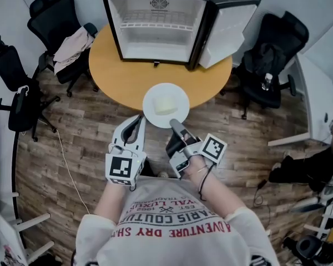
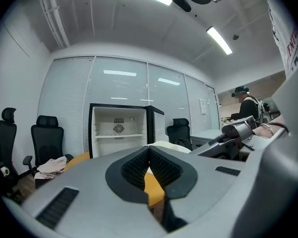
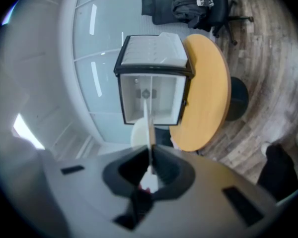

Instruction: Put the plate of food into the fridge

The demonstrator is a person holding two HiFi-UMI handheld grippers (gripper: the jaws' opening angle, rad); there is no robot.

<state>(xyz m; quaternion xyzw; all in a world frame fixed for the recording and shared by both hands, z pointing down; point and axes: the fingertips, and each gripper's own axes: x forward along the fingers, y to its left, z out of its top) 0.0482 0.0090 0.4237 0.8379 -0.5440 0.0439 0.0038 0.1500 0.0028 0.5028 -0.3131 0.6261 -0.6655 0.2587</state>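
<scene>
Clamping the rim of the plate (image 1: 181,101), the right gripper (image 1: 173,122) holds pale food (image 1: 165,106) before the open fridge (image 1: 155,44); left gripper (image 1: 139,119) clenched.

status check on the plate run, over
Right gripper jaws shut on plate rim, food aboard. Left gripper jaws shut, empty, beside plate. Fridge open, nothing on table between.

T-shirt (image 1: 172,229): white, red print | left gripper (image 1: 138,119), right gripper (image 1: 175,124): grey, black jaws, marker cubes (image 1: 122,169)
</scene>
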